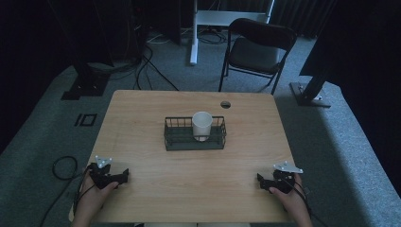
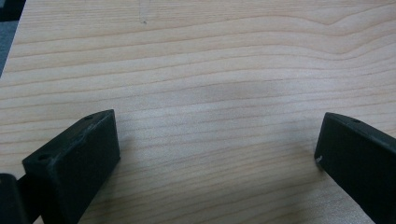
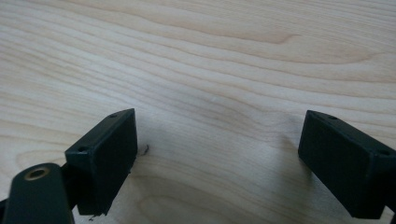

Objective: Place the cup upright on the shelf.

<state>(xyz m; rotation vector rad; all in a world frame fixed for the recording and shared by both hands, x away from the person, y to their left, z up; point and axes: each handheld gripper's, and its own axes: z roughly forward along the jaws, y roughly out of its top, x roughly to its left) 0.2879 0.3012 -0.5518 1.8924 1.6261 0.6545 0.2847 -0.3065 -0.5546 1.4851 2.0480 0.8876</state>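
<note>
High view: a plain white cup (image 1: 202,125) stands upright inside a dark wire basket (image 1: 176,140) at mid-tabletop, toward the basket's right end, while the left gripper (image 1: 124,176) rests near the front left corner of the tabletop (image 1: 142,109) and the right gripper (image 1: 259,179) near the front right corner. Left gripper view: jaws spread wide over bare wood grain, gripping nothing. Right gripper view: jaws likewise spread, empty, over bare wood.

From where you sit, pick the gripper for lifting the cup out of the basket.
Right, narrowly. The cup stands right of the basket's middle, nearer the right gripper; the left gripper is also open and empty.
</note>
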